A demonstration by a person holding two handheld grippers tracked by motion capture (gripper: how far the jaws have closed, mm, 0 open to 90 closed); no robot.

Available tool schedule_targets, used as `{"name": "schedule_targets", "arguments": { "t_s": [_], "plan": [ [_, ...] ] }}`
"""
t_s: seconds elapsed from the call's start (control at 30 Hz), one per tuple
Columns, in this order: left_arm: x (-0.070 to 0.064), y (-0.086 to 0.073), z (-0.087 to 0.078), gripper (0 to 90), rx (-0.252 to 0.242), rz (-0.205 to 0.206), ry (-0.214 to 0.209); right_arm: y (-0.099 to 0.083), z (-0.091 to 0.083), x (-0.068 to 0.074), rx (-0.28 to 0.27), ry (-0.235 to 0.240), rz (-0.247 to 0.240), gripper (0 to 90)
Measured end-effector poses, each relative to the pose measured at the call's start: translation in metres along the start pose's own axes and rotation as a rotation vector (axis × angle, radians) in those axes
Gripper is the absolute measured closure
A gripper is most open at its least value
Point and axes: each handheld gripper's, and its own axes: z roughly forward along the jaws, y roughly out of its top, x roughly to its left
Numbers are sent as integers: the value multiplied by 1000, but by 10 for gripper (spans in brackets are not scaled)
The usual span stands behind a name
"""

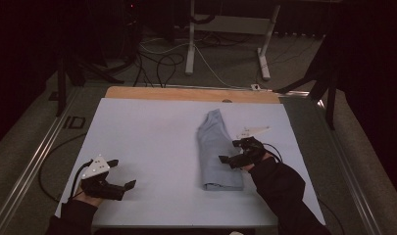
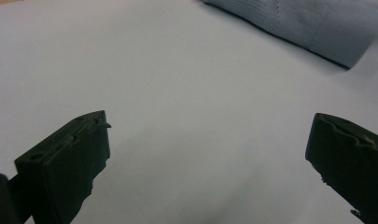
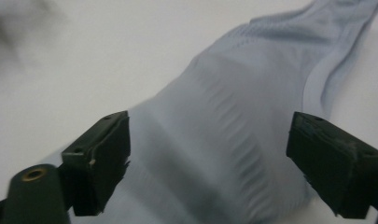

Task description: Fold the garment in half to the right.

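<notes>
A pale blue folded cloth (image 1: 216, 152) lies lengthwise on the white sheet (image 1: 152, 142), right of the middle. My right gripper (image 1: 228, 152) hovers at the cloth's right edge, open, with its jaws spread over the fabric (image 3: 214, 140) and nothing between them. My left gripper (image 1: 123, 173) rests near the front left corner of the sheet, open and empty. In the left gripper view the cloth's near end (image 2: 312, 25) lies far off at the upper right, and bare sheet (image 2: 186, 116) lies between the jaws.
The sheet covers a wooden table whose far edge (image 1: 186, 93) shows as a bare strip. Beyond it stand white table legs (image 1: 190, 44) and loose cables (image 1: 157, 63) on the floor. Metal rails (image 1: 34, 161) run along both sides.
</notes>
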Motion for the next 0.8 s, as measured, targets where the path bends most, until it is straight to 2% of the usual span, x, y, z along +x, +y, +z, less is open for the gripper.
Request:
{"name": "schedule_targets", "arguments": {
  "t_s": [0.2,0.27,0.4,0.47,0.6,0.7,0.8],
  "plan": [
    [0,0,0,7,2,0,3,-27,-15,12,30,-15,20,258],
    [0,0,0,7,2,-2,3,-37,-16,15,47,-25,46,285],
    [0,0,0,7,4,-5,2,-54,-16,20,90,-62,81,321],
    [-1,0,1,7,5,-1,1,-62,-15,21,104,-67,116,376],
    [0,0,1,7,6,-4,-1,-73,-12,24,133,-76,150,421],
    [0,-1,2,7,14,1,-1,-77,-11,24,143,-70,178,527],
    [0,-1,2,7,11,-4,-1,-77,-13,27,156,-80,164,645]
  ]
}}
